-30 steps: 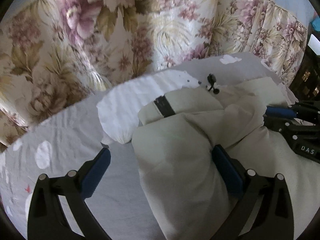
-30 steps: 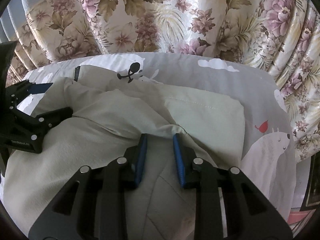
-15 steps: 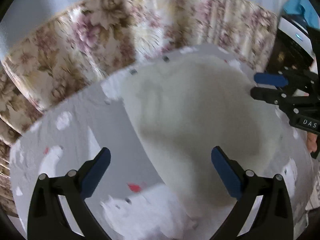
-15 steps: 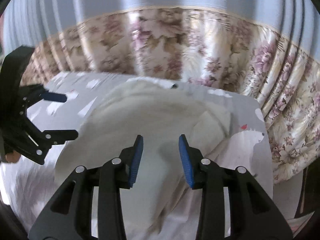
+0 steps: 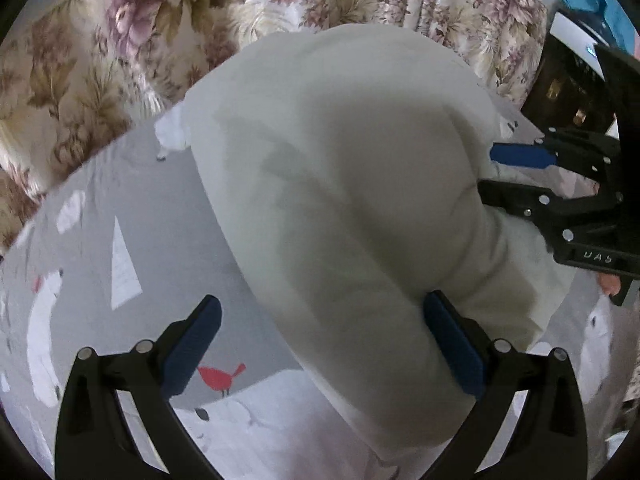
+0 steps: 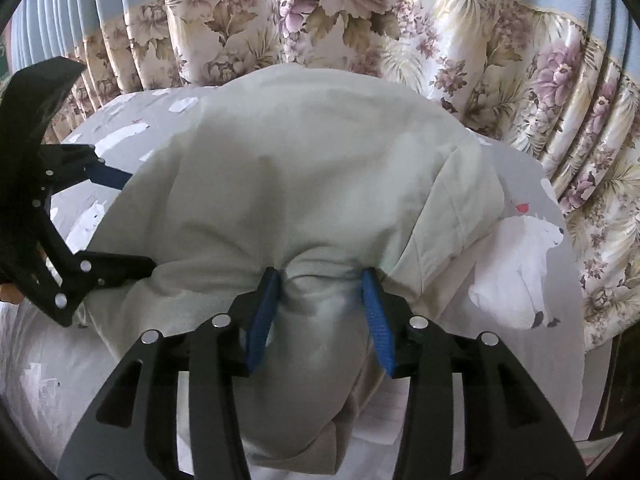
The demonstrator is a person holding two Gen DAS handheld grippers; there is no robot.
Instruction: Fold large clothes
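garment: a large pale cream garment (image 6: 304, 184) lies heaped on the grey bedsheet (image 5: 100, 208) printed with polar bears; it fills the space ahead of both sets of fingers, its far edge near the floral curtain (image 6: 360, 32)

right gripper: the right gripper (image 6: 320, 312) has a gathered ridge of the cloth between its blue pads; the jaws are opening, and the pads seem at most to brush the bunch, not pinch it, likely letting a fold go

left gripper: the left gripper (image 5: 320, 344) has its fingers spread wide apart; the garment's near end lies between them toward the right pad, which touches or just meets the cloth, while the left pad stands over bare sheet, so nothing is clamped

why so placed: each tool sits at one side of the near end, judged a pose for laying the folded part down evenly

other tool: from each camera the opposite gripper shows at the frame edge, beside the heap

next need: smoothing or regrasping the hem, judged
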